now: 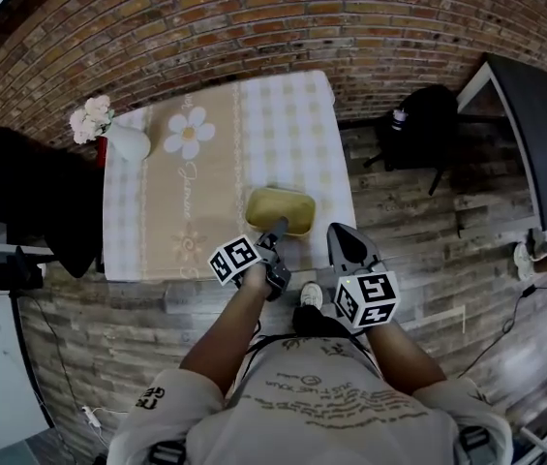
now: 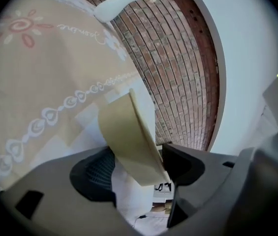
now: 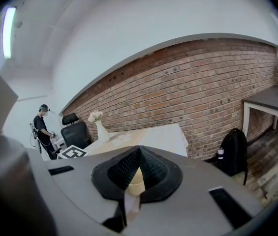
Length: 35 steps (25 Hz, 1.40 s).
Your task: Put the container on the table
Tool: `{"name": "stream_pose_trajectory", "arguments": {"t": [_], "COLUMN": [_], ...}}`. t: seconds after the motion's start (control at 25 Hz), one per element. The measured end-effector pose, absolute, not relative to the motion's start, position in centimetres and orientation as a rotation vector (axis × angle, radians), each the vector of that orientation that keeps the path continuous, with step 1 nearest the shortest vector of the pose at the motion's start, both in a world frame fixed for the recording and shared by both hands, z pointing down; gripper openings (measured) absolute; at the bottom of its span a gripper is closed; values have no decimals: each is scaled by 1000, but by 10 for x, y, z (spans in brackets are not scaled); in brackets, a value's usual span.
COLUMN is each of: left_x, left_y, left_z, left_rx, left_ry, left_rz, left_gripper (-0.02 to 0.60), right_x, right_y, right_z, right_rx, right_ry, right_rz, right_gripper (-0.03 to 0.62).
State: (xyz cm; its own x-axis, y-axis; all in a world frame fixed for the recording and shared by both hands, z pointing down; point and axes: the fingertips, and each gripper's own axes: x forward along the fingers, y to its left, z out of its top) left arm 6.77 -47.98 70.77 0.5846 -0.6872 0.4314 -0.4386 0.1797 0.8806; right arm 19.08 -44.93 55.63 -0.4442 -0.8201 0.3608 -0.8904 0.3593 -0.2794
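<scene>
A beige, rounded container (image 1: 278, 207) rests on the cloth-covered table (image 1: 292, 124), close to its front edge. My left gripper (image 1: 277, 229) reaches to the container's near rim. In the left gripper view the container's thin wall (image 2: 126, 134) stands between the jaws of the left gripper (image 2: 139, 168); it lies against the right pad (image 2: 180, 163), and a gap shows on the left pad's side, so the jaws stand open around it. My right gripper (image 1: 343, 242) hangs beside the container, to its right at the table's front edge, with its jaws shut (image 3: 138, 154) and nothing in them.
A white vase with flowers (image 1: 123, 141) stands at the table's far left corner. A black chair (image 1: 31, 201) is left of the table, a black backpack (image 1: 423, 124) by the brick wall on the right, a dark desk (image 1: 544, 134) further right. A person (image 3: 43, 127) stands far off.
</scene>
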Motion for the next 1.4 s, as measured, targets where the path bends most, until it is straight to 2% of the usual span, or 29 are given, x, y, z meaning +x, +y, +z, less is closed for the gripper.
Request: {"name": "stream_pose_trajectory", "arguments": {"t": [0.4, 0.72, 0.84, 0.92, 0.96, 1.0, 1.4], "left_x": [53, 49, 45, 36, 30, 26, -5], "left_y": [-461, -441, -435, -434, -433, -432, -412], "left_z": [728, 708, 690, 678, 670, 661, 542], "left_rx": [1375, 1458, 1574, 1652, 1693, 1741, 2172], "left_ry": [-1097, -1059, -1100, -1181, -1227, -1267, -1536], "left_rz": [0, 64, 123, 181, 206, 222, 112], "left_gripper": [307, 307, 258, 129, 36, 8, 6], "right_x": [181, 171, 162, 155, 151, 147, 107], "right_y": [-448, -446, -443, -442, -440, -439, -413], "right_z": [553, 547, 545, 543, 541, 539, 508], "right_rx": [1512, 1497, 1481, 1473, 1471, 1469, 1478], "right_ry": [-2487, -2504, -2513, -2520, -2525, -2529, -2585], "right_rz": [641, 630, 621, 610, 605, 600, 531], "right_gripper": [2, 2, 2, 2, 2, 2, 2]}}
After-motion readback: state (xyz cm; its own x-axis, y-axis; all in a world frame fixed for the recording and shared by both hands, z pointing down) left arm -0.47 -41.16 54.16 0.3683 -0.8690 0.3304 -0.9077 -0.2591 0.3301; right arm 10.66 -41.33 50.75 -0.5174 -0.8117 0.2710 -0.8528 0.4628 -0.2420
